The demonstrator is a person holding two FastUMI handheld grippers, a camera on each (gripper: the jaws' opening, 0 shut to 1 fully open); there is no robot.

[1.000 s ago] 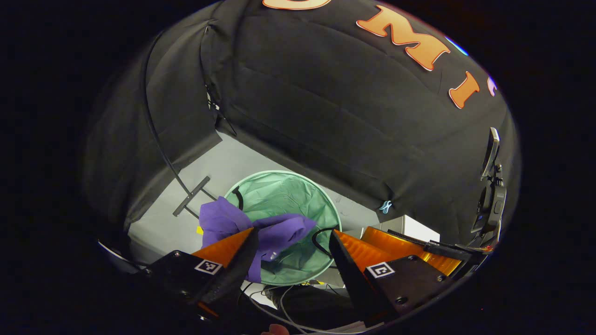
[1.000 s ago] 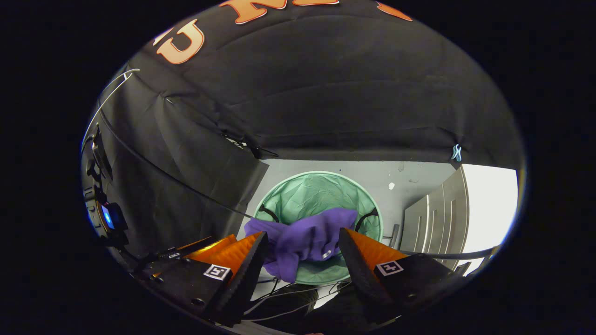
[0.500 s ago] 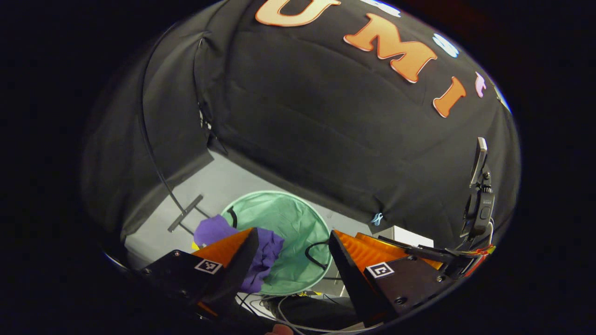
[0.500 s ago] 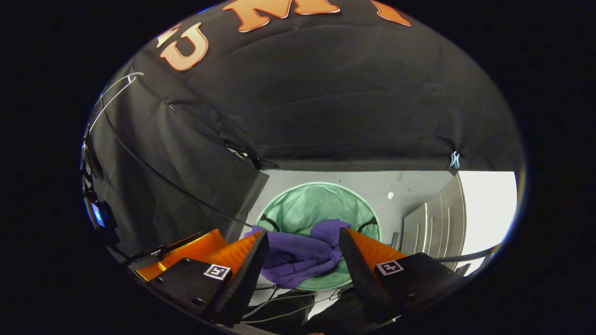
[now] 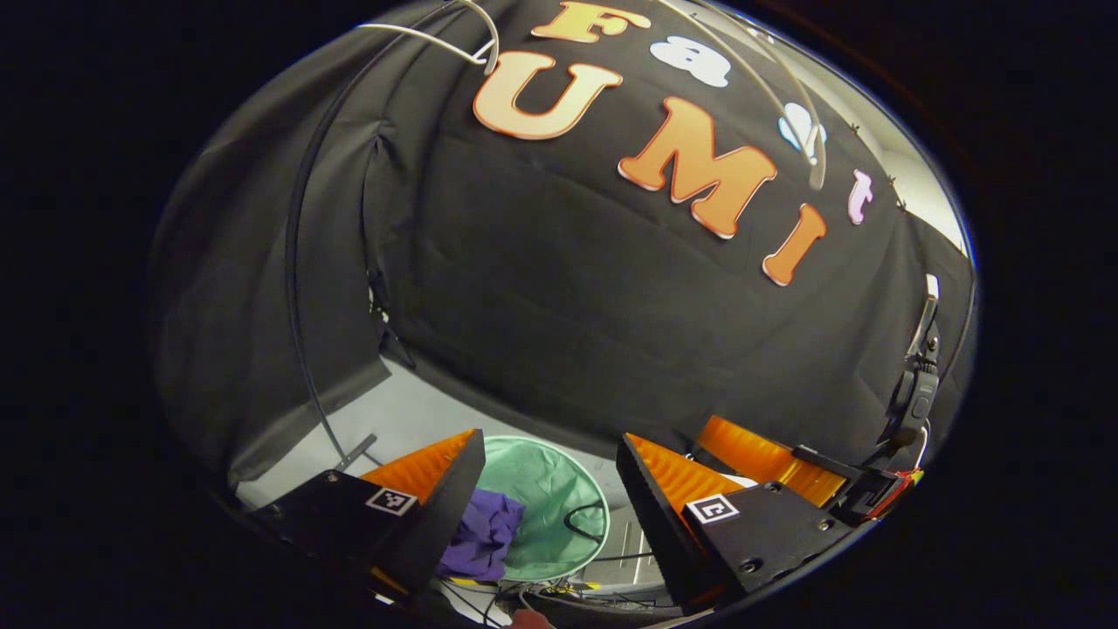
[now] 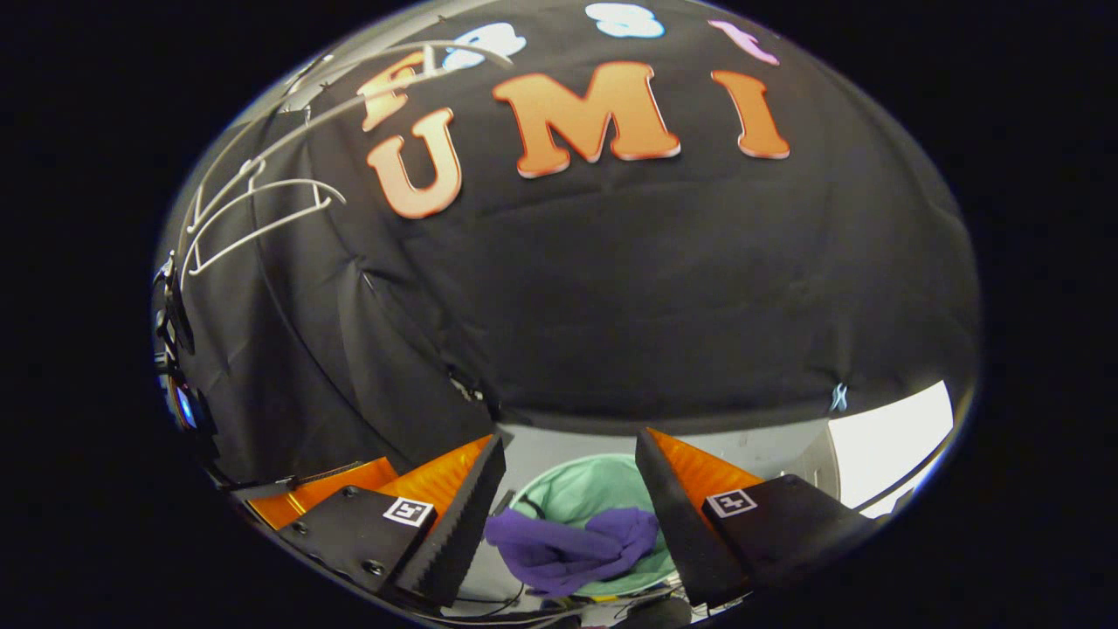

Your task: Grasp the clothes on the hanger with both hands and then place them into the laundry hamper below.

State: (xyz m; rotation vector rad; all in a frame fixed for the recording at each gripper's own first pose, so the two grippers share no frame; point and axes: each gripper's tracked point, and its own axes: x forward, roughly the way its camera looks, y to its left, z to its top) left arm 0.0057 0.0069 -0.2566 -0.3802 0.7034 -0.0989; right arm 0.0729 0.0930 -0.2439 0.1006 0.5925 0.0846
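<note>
The purple garment (image 6: 568, 546) lies crumpled in the round green laundry hamper (image 6: 583, 494) on the floor, part of it draped over the near rim. In the left gripper view the purple garment (image 5: 480, 542) sits at the near left edge of the hamper (image 5: 546, 489). My left gripper (image 5: 550, 489) is open, well above the hamper, with nothing between its fingers. My right gripper (image 6: 572, 489) is open too, also high over the hamper and holding nothing. A bare white hanger (image 6: 253, 214) hangs at the upper left of the right gripper view.
The booth's black cloth wall rises behind the hamper. A white hanger hook (image 5: 812, 140) and a thin black cable (image 5: 301, 349) hang at the wall. A device on a mount (image 5: 913, 384) stands at the right. Cables lie on the grey floor (image 5: 402, 419) near the hamper.
The purple garment dropped from between the grippers into the hamper. Both grippers rose and tilted upward, so the hamper sank toward the bottom of both views and the hangers came into sight.
</note>
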